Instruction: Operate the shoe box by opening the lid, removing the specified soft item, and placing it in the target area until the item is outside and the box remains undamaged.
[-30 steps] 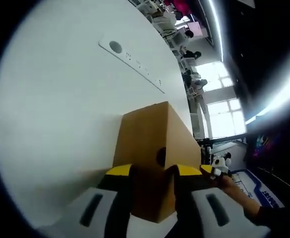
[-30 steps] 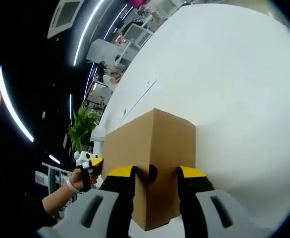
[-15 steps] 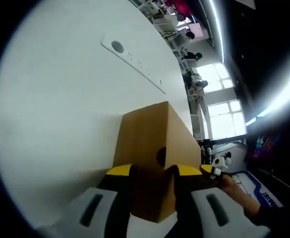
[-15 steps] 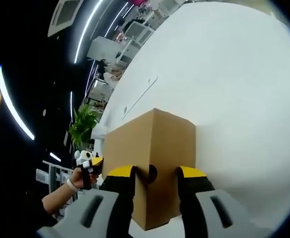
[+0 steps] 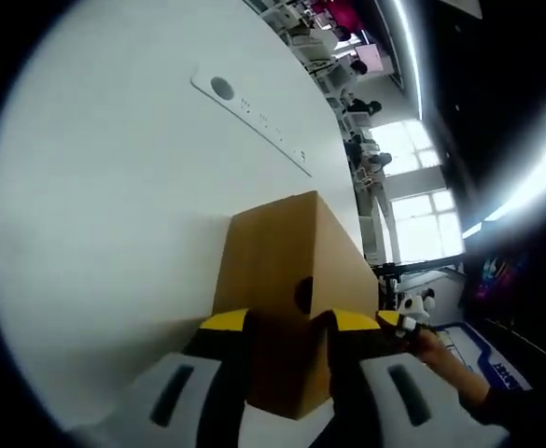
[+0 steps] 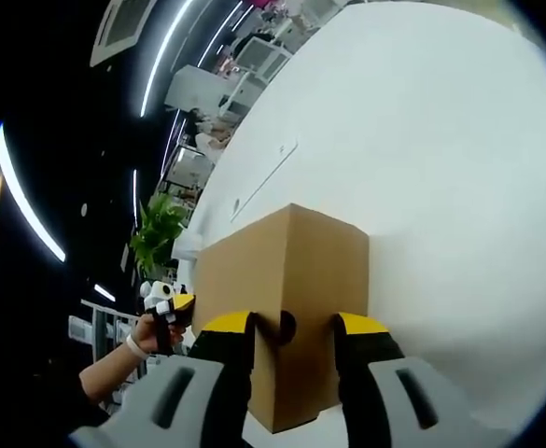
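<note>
Almost nothing has changed in the last second. The brown shoe box point(image 5: 287, 308) stands on the white bench point(image 5: 114, 205) in the same place, and its lid is not lifted. The left tongs point(image 5: 287, 322) remain at one end of the box, with one yellow tip on each side of the corner near the round finger hole point(image 5: 301, 295). In the right gripper view, the right tongs point(image 6: 291, 325) wait in the same way at the other end of the box, beside a similar hole. Both pairs are spread around a box corner, but I cannot tell if they really press the cardboard.

I think the opening has not started yet. The soft item must be inside the closed box, so it is hidden.
</note>
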Demonstrator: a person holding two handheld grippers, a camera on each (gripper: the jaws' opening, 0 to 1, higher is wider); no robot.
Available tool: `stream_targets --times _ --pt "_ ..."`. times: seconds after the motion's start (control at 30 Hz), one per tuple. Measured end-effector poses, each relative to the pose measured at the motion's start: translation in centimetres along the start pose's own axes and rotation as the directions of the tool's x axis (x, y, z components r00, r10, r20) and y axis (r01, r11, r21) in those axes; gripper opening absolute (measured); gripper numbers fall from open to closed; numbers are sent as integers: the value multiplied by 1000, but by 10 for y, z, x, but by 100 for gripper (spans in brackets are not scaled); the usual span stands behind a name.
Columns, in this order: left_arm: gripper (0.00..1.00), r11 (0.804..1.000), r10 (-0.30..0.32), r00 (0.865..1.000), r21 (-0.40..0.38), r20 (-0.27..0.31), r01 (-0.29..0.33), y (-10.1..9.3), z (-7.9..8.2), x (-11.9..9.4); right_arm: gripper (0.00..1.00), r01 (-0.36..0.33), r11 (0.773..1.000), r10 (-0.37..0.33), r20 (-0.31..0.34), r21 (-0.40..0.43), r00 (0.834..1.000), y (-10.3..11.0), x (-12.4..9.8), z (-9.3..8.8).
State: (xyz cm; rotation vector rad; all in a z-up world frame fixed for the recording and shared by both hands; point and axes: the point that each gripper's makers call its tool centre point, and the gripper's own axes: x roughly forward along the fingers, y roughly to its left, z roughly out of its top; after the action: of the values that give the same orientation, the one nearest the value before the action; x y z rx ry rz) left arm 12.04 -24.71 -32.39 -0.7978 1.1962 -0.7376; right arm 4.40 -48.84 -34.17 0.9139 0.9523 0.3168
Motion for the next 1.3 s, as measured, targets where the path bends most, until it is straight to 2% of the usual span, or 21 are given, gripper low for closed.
stream_targets --times 0.23,0.57,0.77,1.1,1.17,1.3 --pt "32 1000 -5 1000 -3 15 5 12 10 2 34 6 1000 -6 -1 1 1000 -1 1 1" --pt "32 1000 -10 1000 -2 28 10 14 10 2 34 9 1000 -9 -1 -1 1000 0 0 0" --pt "32 1000 -12 1000 -6 21 12 9 -1 -1 33 11 1000 -11 -5 -7 1000 1 0 0" --pt "32 1000 -11 999 -17 30 11 14 -4 -4 33 12 1000 -12 -6 -11 1000 -1 1 2" --pt "32 1000 -13 999 -22 32 13 8 -12 -6 33 11 1000 -11 -6 -11 1000 -1 1 2" --pt "32 1000 -9 999 -27 33 10 8 -16 -8 33 11 1000 -11 -6 -14 1000 -1 1 2"
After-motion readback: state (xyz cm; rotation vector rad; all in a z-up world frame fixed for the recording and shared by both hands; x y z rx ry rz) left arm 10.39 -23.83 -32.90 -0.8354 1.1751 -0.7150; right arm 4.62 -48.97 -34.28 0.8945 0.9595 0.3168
